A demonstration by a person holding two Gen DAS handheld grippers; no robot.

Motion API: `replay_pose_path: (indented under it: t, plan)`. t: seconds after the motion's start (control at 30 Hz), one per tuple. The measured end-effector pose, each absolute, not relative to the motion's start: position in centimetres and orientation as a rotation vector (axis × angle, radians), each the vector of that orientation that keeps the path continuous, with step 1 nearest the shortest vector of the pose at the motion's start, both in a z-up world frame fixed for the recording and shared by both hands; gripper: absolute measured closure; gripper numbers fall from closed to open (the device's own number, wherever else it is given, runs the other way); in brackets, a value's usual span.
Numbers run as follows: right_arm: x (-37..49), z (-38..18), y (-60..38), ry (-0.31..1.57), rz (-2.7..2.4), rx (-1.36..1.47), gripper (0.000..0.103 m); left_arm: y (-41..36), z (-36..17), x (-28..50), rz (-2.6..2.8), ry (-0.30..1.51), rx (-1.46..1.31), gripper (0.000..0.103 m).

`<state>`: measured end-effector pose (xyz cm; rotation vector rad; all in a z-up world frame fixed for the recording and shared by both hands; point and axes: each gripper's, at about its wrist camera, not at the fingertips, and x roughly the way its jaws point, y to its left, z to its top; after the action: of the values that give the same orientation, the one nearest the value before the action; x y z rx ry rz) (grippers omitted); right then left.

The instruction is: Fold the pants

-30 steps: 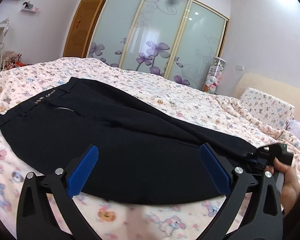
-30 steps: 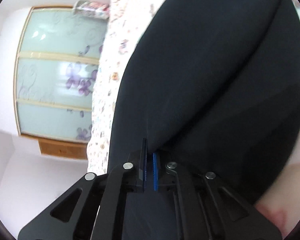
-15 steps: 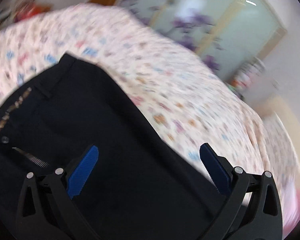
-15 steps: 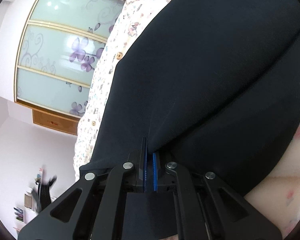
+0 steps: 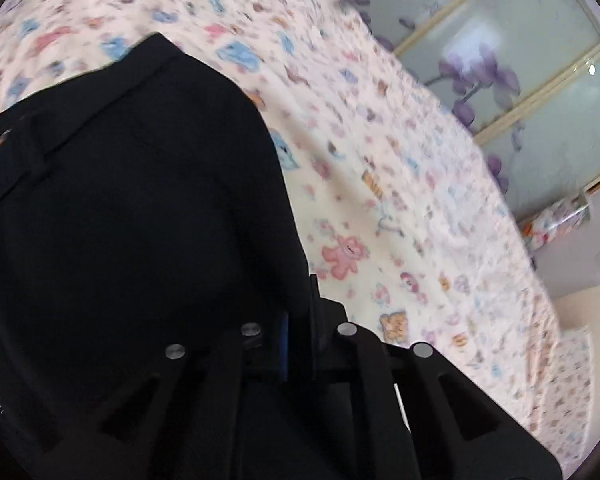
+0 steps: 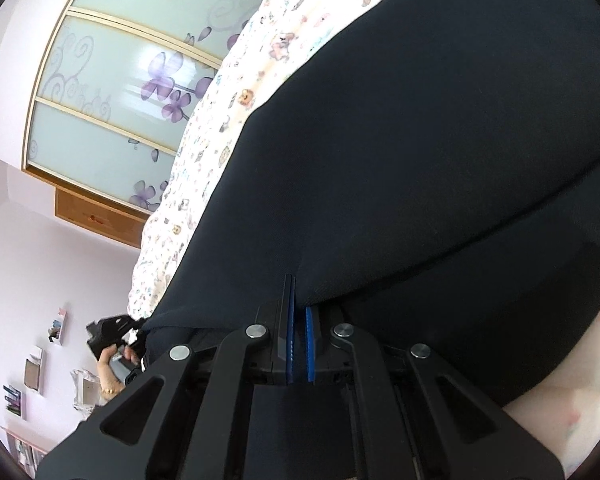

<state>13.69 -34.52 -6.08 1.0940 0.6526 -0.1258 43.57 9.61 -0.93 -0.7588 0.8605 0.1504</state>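
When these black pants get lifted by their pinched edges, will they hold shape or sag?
The pants will probably sag: thin fabric already creases toward the right gripper. They look light, spread limp over the bedspread. The smooth weave might slip from the left gripper.

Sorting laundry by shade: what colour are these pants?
Black, perhaps very dark navy; the pants show best in the right wrist view.

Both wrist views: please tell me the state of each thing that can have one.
Left claw: shut on the pants, at an edge near the waistband.
Right claw: shut on the pants.
Pants: dark, spread on the bed, pinched at both ends.
Wardrobe doors: closed.
Bed cover: spread out under the pants.
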Motion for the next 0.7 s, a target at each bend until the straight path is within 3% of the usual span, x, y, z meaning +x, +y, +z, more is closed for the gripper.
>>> replay_pose_path:
  t: [0.2, 0.37, 0.5, 0.7]
  plan:
    - [12.2, -5.5, -35.5, 0.613, -0.096, 1.108, 0.099, 10.7, 4.1, 35.3, 0.102, 0.728, -0.708, 0.096]
    - [8.5, -3.9, -37.4, 0.558, -0.099, 1.07, 0.099, 12.2, 6.7, 23.6, 0.075, 0.608, -0.666, 0.095]
    - [6.3, -2.6, -38.2, 0.526, -0.134, 1.051, 0.099, 12.1, 5.2, 16.3, 0.121, 0.56, -0.622, 0.092]
    - [3.7, -3.6, -37.8, 0.603, -0.212, 1.014, 0.099, 13.1, -2.6, 11.0, 0.217, 0.664, -0.722, 0.091]
